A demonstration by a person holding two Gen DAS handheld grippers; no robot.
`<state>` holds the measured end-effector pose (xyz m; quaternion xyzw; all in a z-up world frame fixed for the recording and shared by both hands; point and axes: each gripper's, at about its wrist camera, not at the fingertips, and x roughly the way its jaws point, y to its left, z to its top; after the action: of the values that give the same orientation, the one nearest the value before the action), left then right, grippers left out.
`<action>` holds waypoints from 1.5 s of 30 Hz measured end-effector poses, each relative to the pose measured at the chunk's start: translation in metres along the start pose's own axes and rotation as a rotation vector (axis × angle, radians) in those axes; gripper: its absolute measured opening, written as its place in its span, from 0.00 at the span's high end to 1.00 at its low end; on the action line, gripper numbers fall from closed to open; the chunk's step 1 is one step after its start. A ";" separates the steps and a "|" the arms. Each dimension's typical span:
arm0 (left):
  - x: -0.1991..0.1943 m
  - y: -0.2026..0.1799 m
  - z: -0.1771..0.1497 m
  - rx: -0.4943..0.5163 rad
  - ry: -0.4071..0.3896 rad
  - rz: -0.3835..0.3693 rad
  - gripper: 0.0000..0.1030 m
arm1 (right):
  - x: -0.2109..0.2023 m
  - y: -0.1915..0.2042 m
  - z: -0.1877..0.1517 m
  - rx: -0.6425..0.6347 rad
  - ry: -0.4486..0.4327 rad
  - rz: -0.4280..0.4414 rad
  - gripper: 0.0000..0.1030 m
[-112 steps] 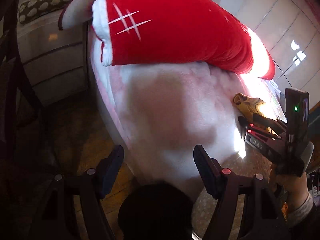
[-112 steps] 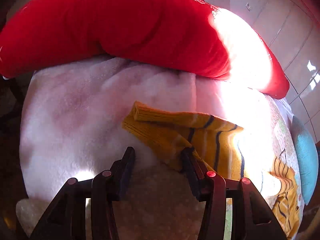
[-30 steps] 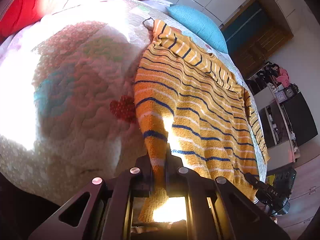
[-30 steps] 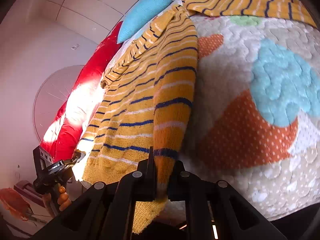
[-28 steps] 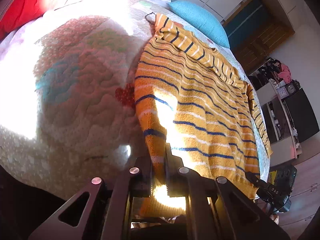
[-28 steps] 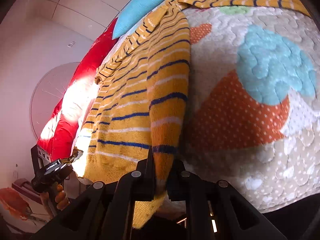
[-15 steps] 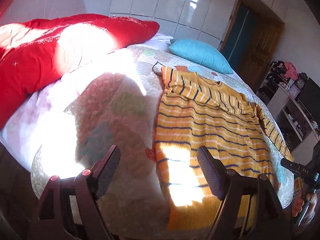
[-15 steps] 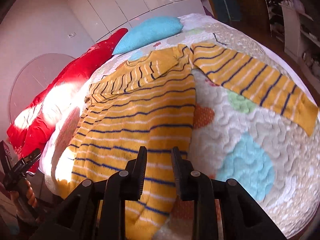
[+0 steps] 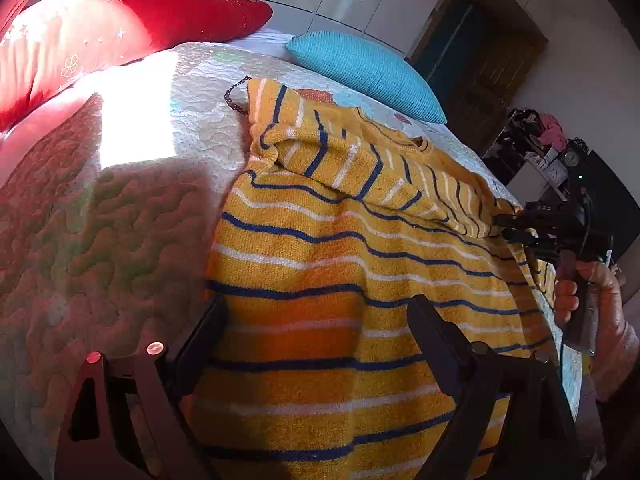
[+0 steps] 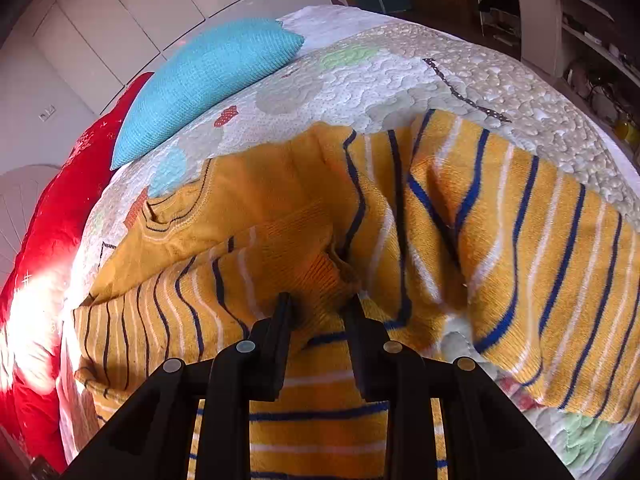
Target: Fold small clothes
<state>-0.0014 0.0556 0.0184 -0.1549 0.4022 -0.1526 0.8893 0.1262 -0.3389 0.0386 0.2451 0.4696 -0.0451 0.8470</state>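
A yellow sweater [image 9: 320,264] with blue and white stripes lies flat on the quilted bed [image 9: 100,216]. One sleeve [image 9: 360,160] is folded across the chest. My left gripper [image 9: 316,320] is open and hovers over the sweater's lower body. In the right wrist view the sweater [image 10: 520,240] fills the middle; my right gripper [image 10: 318,308] has its jaws close around the ribbed cuff [image 10: 316,264] of the folded sleeve. The right gripper also shows in the left wrist view [image 9: 504,226], at the sleeve end.
A turquoise pillow [image 9: 360,68] and a red pillow [image 9: 120,24] lie at the head of the bed; both also show in the right wrist view, turquoise [image 10: 208,76] and red [image 10: 48,216]. Shelves with clutter [image 9: 548,148] stand beyond the bed's far side.
Both grippers let go of the hem and moved up over the sweater. The left opened wide. The right went to the sleeve cuff lying across the chest and closed around it.
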 end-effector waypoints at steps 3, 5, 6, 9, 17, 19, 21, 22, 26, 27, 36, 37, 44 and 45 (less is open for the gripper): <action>-0.003 0.011 -0.001 -0.053 -0.007 -0.054 0.11 | -0.010 0.011 0.006 -0.029 -0.044 0.019 0.92; -0.003 0.010 -0.001 -0.062 -0.007 -0.057 0.11 | -0.034 0.015 0.005 -0.053 -0.103 0.036 0.92; -0.002 0.009 0.000 -0.059 -0.004 -0.047 0.11 | -0.045 0.015 0.004 -0.058 -0.125 0.026 0.92; -0.004 0.002 -0.003 -0.038 0.000 0.000 0.11 | -0.060 0.006 -0.004 -0.079 -0.150 -0.100 0.90; -0.012 0.015 -0.009 -0.109 -0.001 0.058 0.10 | -0.091 0.023 -0.039 -0.124 -0.170 -0.134 0.85; -0.015 0.016 -0.010 -0.116 -0.011 0.055 0.10 | -0.088 0.065 -0.043 -0.209 -0.156 -0.055 0.85; -0.021 0.016 -0.011 -0.128 -0.032 0.059 0.10 | -0.072 0.115 -0.049 -0.307 -0.104 0.037 0.85; -0.023 0.018 -0.011 -0.135 -0.036 0.059 0.10 | -0.060 0.140 -0.052 -0.349 -0.073 0.075 0.85; -0.026 0.024 -0.011 -0.159 -0.033 0.042 0.10 | -0.005 0.223 -0.076 -0.480 0.050 0.171 0.85; -0.027 0.025 -0.012 -0.159 -0.034 0.042 0.10 | 0.008 0.237 -0.083 -0.494 0.078 0.186 0.85; -0.027 0.027 -0.011 -0.162 -0.015 0.034 0.10 | 0.032 0.250 -0.104 -0.491 0.266 0.313 0.84; -0.026 0.027 -0.011 -0.163 -0.012 0.037 0.10 | 0.023 0.251 -0.094 -0.511 0.211 0.284 0.82; -0.023 0.025 -0.012 -0.150 -0.006 0.052 0.10 | 0.027 0.291 -0.033 -0.638 0.036 0.183 0.40; -0.022 0.025 -0.012 -0.150 -0.006 0.052 0.10 | 0.037 0.300 -0.033 -0.668 0.071 0.188 0.39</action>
<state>-0.0207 0.0852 0.0160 -0.2111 0.4139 -0.0984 0.8800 0.2134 -0.0553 0.1062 -0.0022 0.4629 0.1977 0.8641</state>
